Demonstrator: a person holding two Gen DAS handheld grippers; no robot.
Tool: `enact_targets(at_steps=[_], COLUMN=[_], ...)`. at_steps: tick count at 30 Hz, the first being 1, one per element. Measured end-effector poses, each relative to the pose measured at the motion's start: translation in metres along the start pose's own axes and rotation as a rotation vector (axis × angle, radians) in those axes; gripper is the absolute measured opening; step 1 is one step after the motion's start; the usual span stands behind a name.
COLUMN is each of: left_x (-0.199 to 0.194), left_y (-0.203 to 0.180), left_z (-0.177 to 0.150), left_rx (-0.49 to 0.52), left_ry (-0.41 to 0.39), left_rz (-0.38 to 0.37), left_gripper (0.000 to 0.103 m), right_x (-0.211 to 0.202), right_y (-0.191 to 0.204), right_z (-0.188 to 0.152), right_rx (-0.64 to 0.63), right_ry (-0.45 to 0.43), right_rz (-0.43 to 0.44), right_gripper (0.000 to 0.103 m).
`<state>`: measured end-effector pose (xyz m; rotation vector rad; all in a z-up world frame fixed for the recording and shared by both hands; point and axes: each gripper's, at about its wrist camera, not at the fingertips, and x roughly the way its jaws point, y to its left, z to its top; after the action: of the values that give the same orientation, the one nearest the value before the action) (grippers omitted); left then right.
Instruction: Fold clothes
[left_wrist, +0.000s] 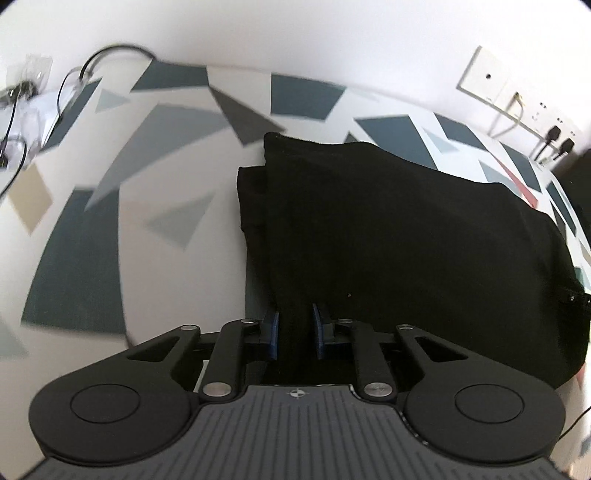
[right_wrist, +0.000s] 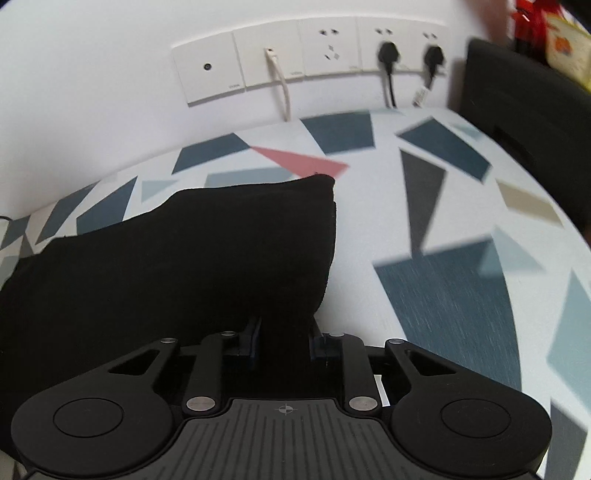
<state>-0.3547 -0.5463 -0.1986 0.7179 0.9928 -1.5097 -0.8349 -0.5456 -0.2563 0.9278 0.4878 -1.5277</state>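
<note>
A black garment (left_wrist: 388, 236) lies partly folded on a table with a geometric-pattern cloth (left_wrist: 110, 206). My left gripper (left_wrist: 295, 325) is shut on the garment's near left edge, with black cloth between its blue pads (left_wrist: 272, 332). In the right wrist view the same garment (right_wrist: 177, 258) fills the left half. My right gripper (right_wrist: 284, 339) is shut on the garment's near right edge, cloth bunched between its fingers. Both held edges are raised off the table, and the garment's far part rests on it.
A white wall with a socket strip (right_wrist: 306, 59), two black plugs (right_wrist: 388, 55) and a white cable (right_wrist: 282, 88) stands behind the table. A black box (right_wrist: 524, 122) sits at the far right. Cables and a socket (left_wrist: 33, 77) lie at the far left.
</note>
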Motion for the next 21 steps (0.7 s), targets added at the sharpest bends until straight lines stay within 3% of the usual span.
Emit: enact_targets(at_steps=[4,5,6,8,14,16,18,20,21], left_x=[-0.015,-0.018,-0.022,-0.026,-0.021,-0.013,-0.007,-0.001,0.002], left_y=[0.002,0.001,0.001,0.003,0.016,0.017,0.015,0.008,0.004], left_z=[-0.023,-0.027,-0.032,-0.034,-0.021,-0.017,-0.013,-0.01,-0.009], left_rx=[-0.005,0.007,0.019,0.019,-0.056,-0.072,-0.074,-0.045,-0.031], left_ry=[0.036,0.037,0.039,0.021,-0.006,0.011,0.016,0.023,0.026], left_rz=[0.004,0.015,0.027,0.06,0.031,0.001,-0.028,-0.033,-0.036], left_gripper=[0.021,0.028,0.047,0.068,0.069,0.073,0.09,0.095,0.1], right_x=[-0.023,-0.029,-0.034,-0.042,-0.048,-0.047,-0.045,-0.041,-0.038], right_y=[-0.009,-0.008,-0.009,-0.012,-0.022,-0.022,-0.023,-0.025,-0.025], right_z=[-0.023,-0.029,-0.035,-0.042,-0.043,-0.04,-0.035,-0.027,-0.022], right_rx=[0.041,0.043,0.048,0.074,0.172,0.182,0.179,0.168,0.16], right_ry=[0.035,0.043,0.046,0.042,0.043,0.042,0.035,0.028,0.024], right_rz=[0.017,0.017,0.016,0.018,0.029,0.027,0.045,0.07,0.075], right_gripper=[0.021,0.023,0.026,0.033,0.038,0.046,0.072,0.08,0.089])
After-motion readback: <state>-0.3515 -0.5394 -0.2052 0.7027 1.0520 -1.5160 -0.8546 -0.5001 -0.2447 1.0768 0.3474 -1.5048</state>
